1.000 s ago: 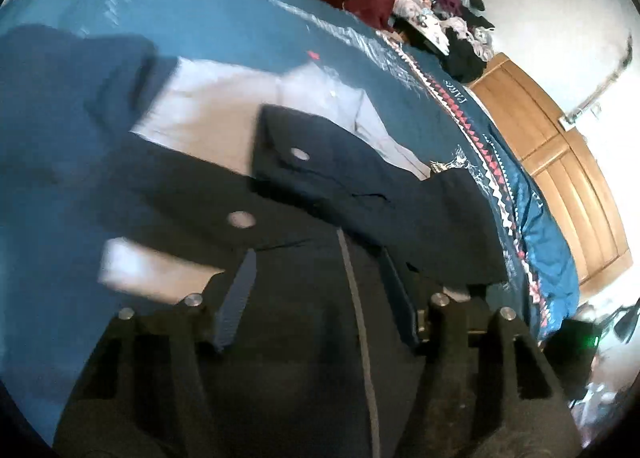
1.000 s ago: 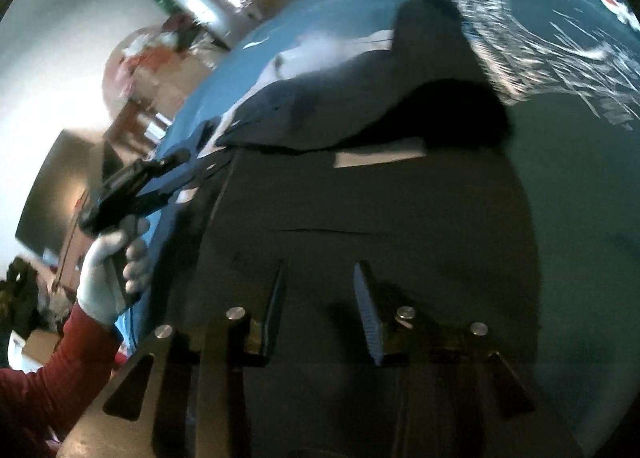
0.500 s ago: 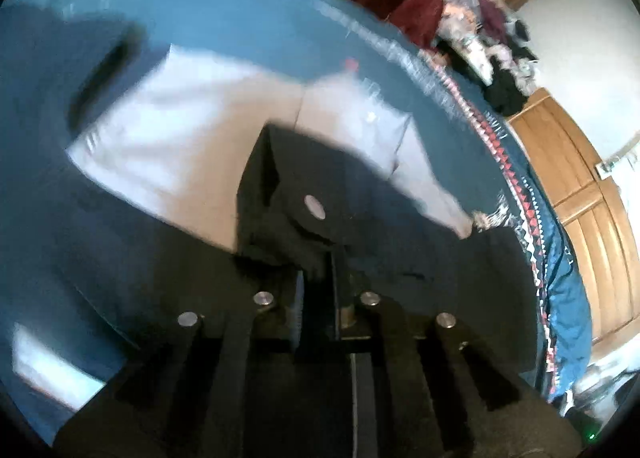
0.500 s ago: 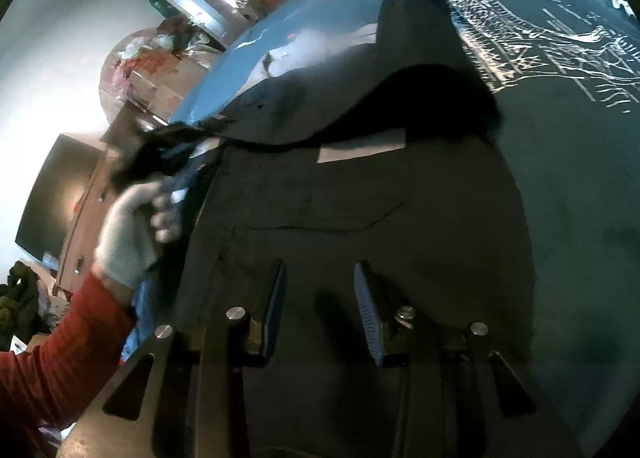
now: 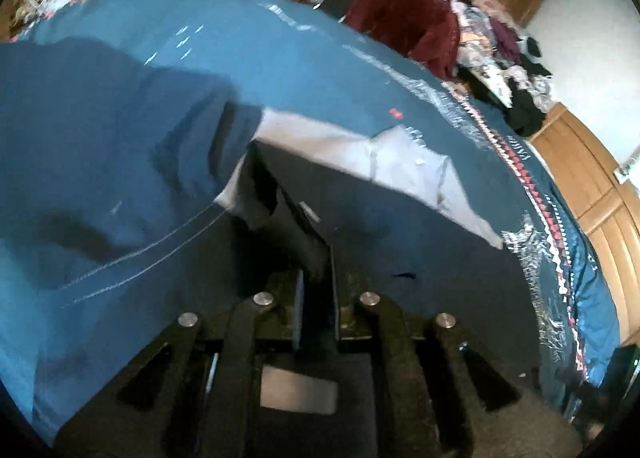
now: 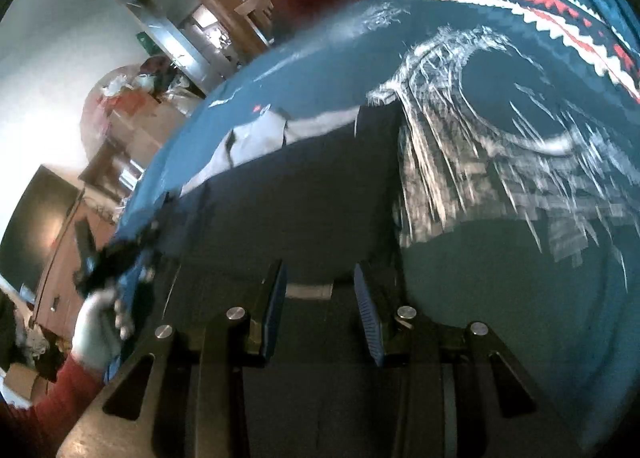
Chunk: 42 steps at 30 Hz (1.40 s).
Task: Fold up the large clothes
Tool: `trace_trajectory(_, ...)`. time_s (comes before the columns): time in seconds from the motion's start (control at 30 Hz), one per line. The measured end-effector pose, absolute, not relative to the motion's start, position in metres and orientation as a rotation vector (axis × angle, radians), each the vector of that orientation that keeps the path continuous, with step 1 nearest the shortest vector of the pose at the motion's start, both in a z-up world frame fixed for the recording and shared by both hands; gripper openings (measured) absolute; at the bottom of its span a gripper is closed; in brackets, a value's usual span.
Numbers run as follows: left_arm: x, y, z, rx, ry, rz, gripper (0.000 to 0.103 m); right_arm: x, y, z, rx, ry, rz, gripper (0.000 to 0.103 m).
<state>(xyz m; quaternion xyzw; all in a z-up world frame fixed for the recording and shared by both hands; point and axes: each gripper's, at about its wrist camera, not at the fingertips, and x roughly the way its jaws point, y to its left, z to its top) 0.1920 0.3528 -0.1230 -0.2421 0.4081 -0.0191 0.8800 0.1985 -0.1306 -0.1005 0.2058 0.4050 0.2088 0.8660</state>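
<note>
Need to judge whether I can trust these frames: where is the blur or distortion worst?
Left wrist view: the dark garment and blue bedspread are smeared by motion, while the left gripper stays sharp. Right wrist view: the bedspread's white print streaks, the gloved hand blurs, and the right gripper is crisp. Both views bend strongly at the edges.

Left gripper point(image 5: 316, 286) — fingers nearly closed, pinching a fold of dark cloth at lower centre of its own view. In the right wrist view it shows blurred at lower left, held by a white-gloved hand point(image 6: 98, 328) on a red sleeve point(image 6: 52, 406). Right gripper point(image 6: 320, 294) — fingers parted, nothing between them, lower centre of frame.
</note>
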Motion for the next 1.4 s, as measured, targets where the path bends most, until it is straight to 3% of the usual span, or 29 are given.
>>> trace_trajectory(0.17, 0.164, 0.375, -0.106, -0.578, 0.836, -0.086, 0.024, 0.232, -0.107, -0.106, 0.429, 0.951, 0.377, 0.041)
trace_trajectory(0.23, 0.139, 0.399, -0.089, -0.590, 0.767, -0.074, 0.039, 0.239, -0.072, -0.084, 0.418, 0.896, 0.457, 0.041)
trace_trajectory(0.3, 0.116, 0.433, -0.076, -0.603, 0.709, -0.008, 0.046, 0.256, -0.016, -0.067, 0.378, 0.877, 0.595, 0.041)
trace_trajectory(0.57, 0.051, 0.589, -0.084, -0.702, 0.653, 0.293, 0.048, 0.332, 0.222, -0.092, 0.229, 1.005, 0.932, 0.041)
trace_trajectory(0.63, 0.040, 0.626, -0.091, -0.751, 0.632, 0.344, 0.054, 0.341, 0.250, -0.117, 0.212, 1.060, 0.930, 0.039)
trace_trajectory(0.8, 0.060, 0.693, -0.113, -0.818, 0.633, 0.393, 0.063, 0.352, 0.232, -0.154, 0.388, 1.051, 0.973, 0.022)
trace_trajectory(1.17, 0.153, 0.771, -0.126, -0.789, 0.615, 0.389, 0.063, 0.342, 0.232, -0.160, 0.372, 0.990, 0.988, 0.022)
trace_trajectory(1.2, 0.157, 0.771, -0.125, -0.764, 0.612, 0.389, 0.060, 0.342, 0.234, -0.160, 0.372, 0.989, 0.988, 0.022)
trace_trajectory(1.23, 0.159, 0.772, -0.123, -0.755, 0.610, 0.384, 0.046, 0.342, 0.233, -0.160, 0.371, 0.988, 0.988, 0.022)
trace_trajectory(1.3, 0.163, 0.769, -0.120, -0.727, 0.627, 0.369, 0.004, 0.340, 0.230, -0.160, 0.370, 0.987, 0.989, 0.022)
trace_trajectory(1.4, 0.172, 0.733, -0.079, -0.549, 0.576, 0.320, 0.004, 0.339, 0.234, -0.156, 0.357, 0.990, 0.980, 0.022)
